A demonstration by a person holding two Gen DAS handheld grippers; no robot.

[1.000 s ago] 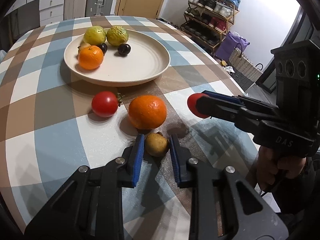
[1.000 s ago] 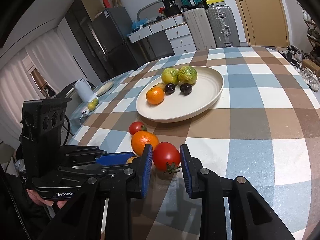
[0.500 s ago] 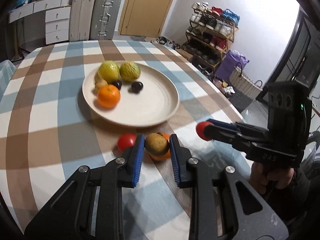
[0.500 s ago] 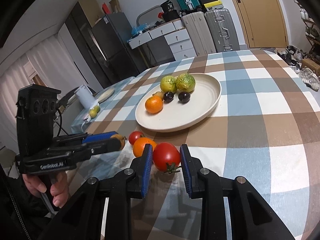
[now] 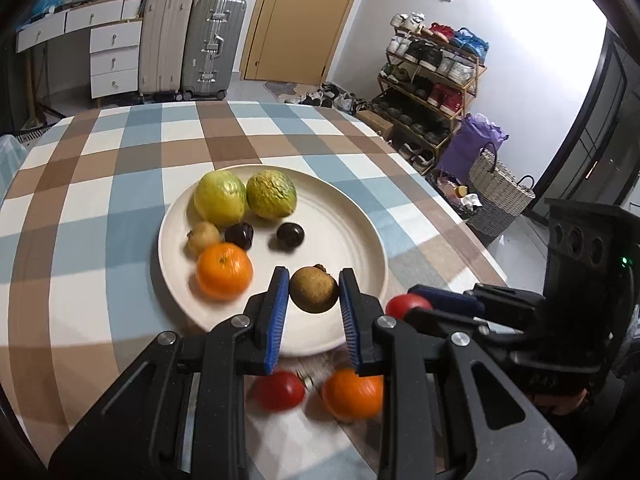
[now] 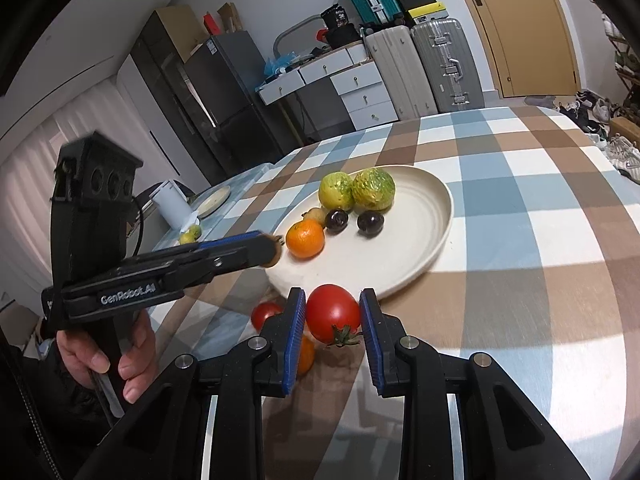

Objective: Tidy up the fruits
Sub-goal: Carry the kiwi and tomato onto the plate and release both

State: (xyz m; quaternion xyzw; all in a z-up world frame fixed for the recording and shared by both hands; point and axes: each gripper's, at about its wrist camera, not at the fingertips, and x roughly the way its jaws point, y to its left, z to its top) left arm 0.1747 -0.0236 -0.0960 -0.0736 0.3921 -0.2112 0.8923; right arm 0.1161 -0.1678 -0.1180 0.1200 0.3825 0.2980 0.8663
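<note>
**A:** ok so the left gripper (image 5: 314, 292) is clamped on a small brown fruit (image 5: 313, 289), holding it in the air over the near part of the plate (image 5: 352, 240). The right gripper (image 6: 333, 318) has a tomato (image 6: 333, 313) pinched between its blue pads, just short of the plate's rim.

**B:** What's still on the table (image 5: 100, 184)?

**A:** A second tomato (image 5: 279, 390) and an orange (image 5: 353, 394), both down under the left jaws, blurry and partly cut off by the fingers. In the right view they're mostly hidden behind the left finger.

**B:** And on the plate?

**A:** Two green-yellow fruits (image 5: 246, 198), two dark ones (image 5: 264, 235), a little tan one (image 5: 203, 237) and another orange (image 5: 224, 271). The tan one is half hidden behind that orange in the right view.

**B:** See the person?

**A:** Just a hand (image 6: 106, 354) on the left gripper's handle, the rest is cropped.
</note>
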